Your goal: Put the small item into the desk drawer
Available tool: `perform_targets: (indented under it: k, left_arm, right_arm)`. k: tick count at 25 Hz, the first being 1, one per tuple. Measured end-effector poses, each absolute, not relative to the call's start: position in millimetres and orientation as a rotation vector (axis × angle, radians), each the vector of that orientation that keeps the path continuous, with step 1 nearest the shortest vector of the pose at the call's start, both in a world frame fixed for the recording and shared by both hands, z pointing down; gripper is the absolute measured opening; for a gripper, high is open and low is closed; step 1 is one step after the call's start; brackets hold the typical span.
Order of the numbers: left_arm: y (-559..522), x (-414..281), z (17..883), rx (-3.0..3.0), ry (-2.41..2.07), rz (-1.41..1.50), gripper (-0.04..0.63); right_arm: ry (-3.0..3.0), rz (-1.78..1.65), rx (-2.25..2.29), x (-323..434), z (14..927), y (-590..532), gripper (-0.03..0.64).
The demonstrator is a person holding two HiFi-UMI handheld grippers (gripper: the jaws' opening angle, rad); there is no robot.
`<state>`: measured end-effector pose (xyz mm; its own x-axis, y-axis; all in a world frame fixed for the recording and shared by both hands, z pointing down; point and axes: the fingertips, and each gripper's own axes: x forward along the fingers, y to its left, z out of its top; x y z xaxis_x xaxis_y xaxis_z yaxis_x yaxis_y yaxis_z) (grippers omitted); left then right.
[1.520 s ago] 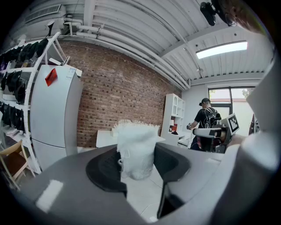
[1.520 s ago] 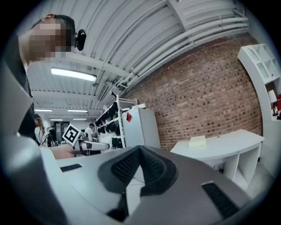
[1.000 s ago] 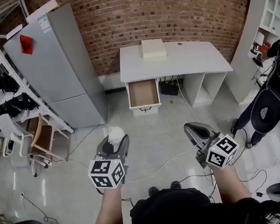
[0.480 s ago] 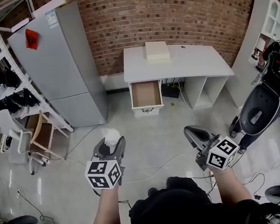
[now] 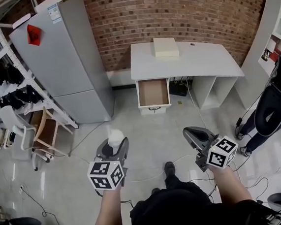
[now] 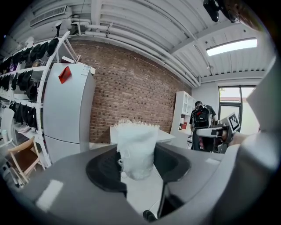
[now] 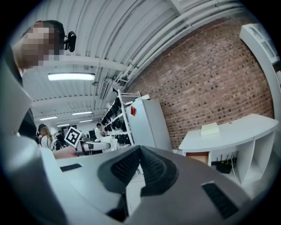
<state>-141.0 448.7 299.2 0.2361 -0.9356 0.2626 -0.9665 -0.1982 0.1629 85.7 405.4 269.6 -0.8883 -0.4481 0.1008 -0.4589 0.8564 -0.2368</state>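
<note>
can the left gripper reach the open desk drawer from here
Probably not yet: the left gripper, shut on the small white frayed fabric item, is well short of the open wooden drawer under the white desk. Mostly bare floor lies between.

Middle floor: the floor (image 5: 147, 131) is bare and wide from near to the far drawer.
Drawer: the drawer (image 5: 153, 92) is pulled out under the counter (image 5: 205, 61), open from above.
Near floor: thin cables (image 5: 182, 159) lie low across it.
Left side: a fridge (image 5: 66, 62), a rack (image 5: 7, 85) and a chair (image 5: 44, 136) block the way.
Right side: a scooter (image 5: 271, 114) and a white shelf (image 5: 276, 27) block the way.
Counter top: mostly bare; a flat box (image 5: 166, 46) sits far back.
</note>
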Motion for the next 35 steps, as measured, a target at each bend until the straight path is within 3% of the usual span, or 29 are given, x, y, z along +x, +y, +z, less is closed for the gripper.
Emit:
perform_targets:
  k: [23,35]
  left_arm:
    - [253,-113,302,2.175,-1.742,0.255,0.199]
    - [194,-113,298,2.135,-1.807,0.227,0.198]
  right_arm:
    - [-3.03,0.605,0.626,94,294,197,0.011]
    - [-3.03,0.606,0.548,106,296,148,0.011]
